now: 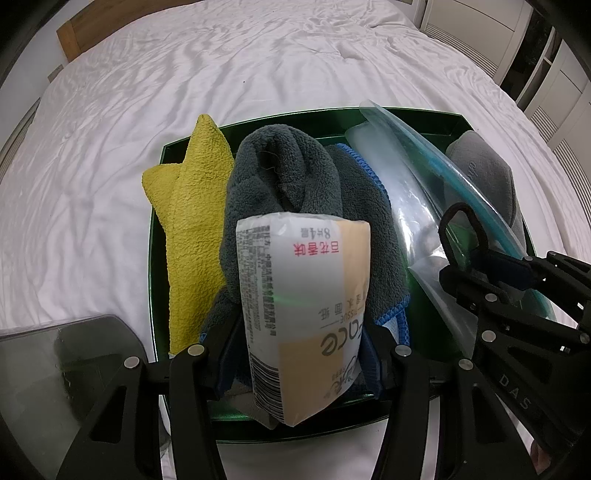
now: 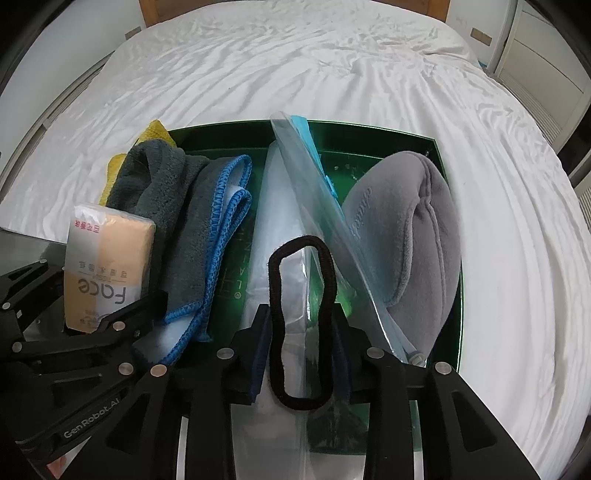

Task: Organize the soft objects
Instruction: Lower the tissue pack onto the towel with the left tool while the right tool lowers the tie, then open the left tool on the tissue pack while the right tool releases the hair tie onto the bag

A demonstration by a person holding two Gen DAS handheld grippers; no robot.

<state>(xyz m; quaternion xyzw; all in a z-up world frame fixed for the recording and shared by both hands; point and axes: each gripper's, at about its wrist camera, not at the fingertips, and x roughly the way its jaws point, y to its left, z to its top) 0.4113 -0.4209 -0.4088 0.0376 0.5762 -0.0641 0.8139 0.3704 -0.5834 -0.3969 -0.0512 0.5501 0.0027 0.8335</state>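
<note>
A dark green tray (image 1: 406, 114) lies on the white bed. In it are a yellow cloth (image 1: 192, 221), a grey towel with blue trim (image 1: 288, 177), a clear zip bag (image 1: 410, 184) and a grey plush pouch (image 1: 484, 173). My left gripper (image 1: 301, 343) is shut on a face tissue pack (image 1: 303, 295) above the tray's near side. My right gripper (image 2: 301, 332) is shut on a black hair band (image 2: 301, 325), held over the zip bag (image 2: 317, 199). The tray (image 2: 369, 129), towel (image 2: 192, 206), pouch (image 2: 406, 229) and tissue pack (image 2: 107, 266) also show in the right wrist view.
The white sheet (image 1: 221, 66) spreads wrinkled around the tray. A wooden headboard (image 1: 96, 26) runs at the far left. White cabinets (image 1: 554, 66) stand at the right. A shiny grey lid-like panel (image 1: 55, 354) lies at the near left.
</note>
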